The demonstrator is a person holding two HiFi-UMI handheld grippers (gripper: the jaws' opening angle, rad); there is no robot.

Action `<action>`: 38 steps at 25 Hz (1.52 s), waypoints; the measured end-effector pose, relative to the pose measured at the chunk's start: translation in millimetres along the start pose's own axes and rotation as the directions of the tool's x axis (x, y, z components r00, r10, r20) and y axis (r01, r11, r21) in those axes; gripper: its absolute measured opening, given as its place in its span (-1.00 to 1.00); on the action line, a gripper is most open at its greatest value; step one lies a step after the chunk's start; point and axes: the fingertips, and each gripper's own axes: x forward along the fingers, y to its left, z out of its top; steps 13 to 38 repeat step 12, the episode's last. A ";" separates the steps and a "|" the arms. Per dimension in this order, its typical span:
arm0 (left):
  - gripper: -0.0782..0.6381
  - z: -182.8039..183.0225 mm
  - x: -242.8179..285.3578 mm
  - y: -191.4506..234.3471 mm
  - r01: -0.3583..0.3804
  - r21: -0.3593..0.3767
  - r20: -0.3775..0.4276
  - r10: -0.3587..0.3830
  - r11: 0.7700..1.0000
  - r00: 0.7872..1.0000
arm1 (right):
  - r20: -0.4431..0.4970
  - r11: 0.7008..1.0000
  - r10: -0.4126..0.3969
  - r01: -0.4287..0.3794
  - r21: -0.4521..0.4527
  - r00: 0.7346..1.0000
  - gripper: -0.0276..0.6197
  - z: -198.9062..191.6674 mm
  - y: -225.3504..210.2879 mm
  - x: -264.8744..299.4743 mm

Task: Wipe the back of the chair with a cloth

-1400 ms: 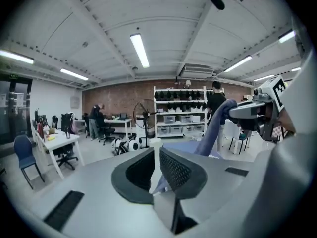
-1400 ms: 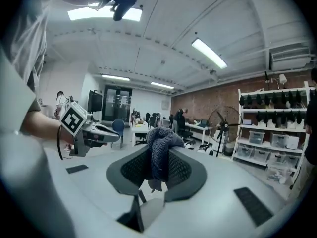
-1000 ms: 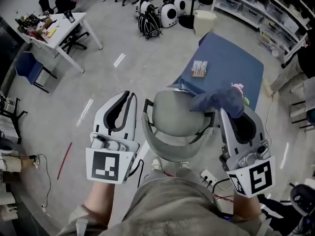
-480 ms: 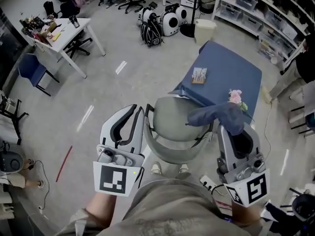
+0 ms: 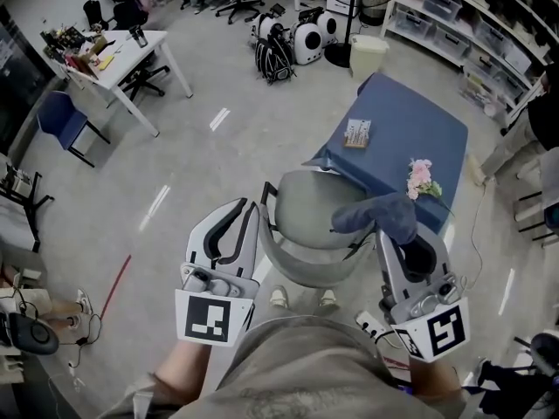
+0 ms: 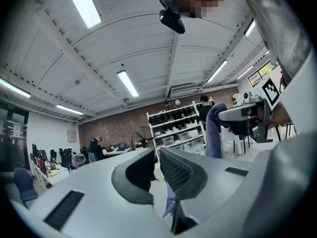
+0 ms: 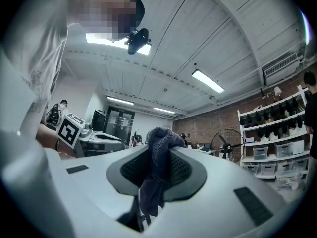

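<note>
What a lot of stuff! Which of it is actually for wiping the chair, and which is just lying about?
For the job: cloth, clamped in the right gripper; grey chair; left gripper, shut and empty.
Just lying about: blue table, pink flowers, white desk, blue chair.

The cloth [image 7: 157,148] is rough, dark knitted textile, the chair back [image 5: 310,212] smooth matt grey plastic, and the pads [image 6: 179,171] of the left gripper [image 6: 155,162] are dimpled matt black.

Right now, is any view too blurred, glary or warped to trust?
Head view: sharp, evenly lit, edges bowed; chair clear. Left gripper view: ceiling light blown out, corners dark. Right gripper view: cloth crisp, background curved.
</note>
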 end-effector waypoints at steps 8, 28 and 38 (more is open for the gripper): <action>-0.65 2.2 -2.3 4.4 -0.011 0.005 0.013 0.011 1.000 1.000 | -0.001 1.000 -0.001 0.001 -0.012 1.000 -0.65 -2.3 2.3 1.8; -0.65 -0.6 -4.1 6.6 -0.010 0.009 0.006 0.009 1.000 1.000 | -0.001 1.000 -0.004 0.004 -0.017 1.000 -0.65 -2.7 4.6 2.9; -0.65 -0.6 -4.1 6.6 -0.010 0.009 0.006 0.009 1.000 1.000 | -0.001 1.000 -0.004 0.004 -0.017 1.000 -0.65 -2.7 4.6 2.9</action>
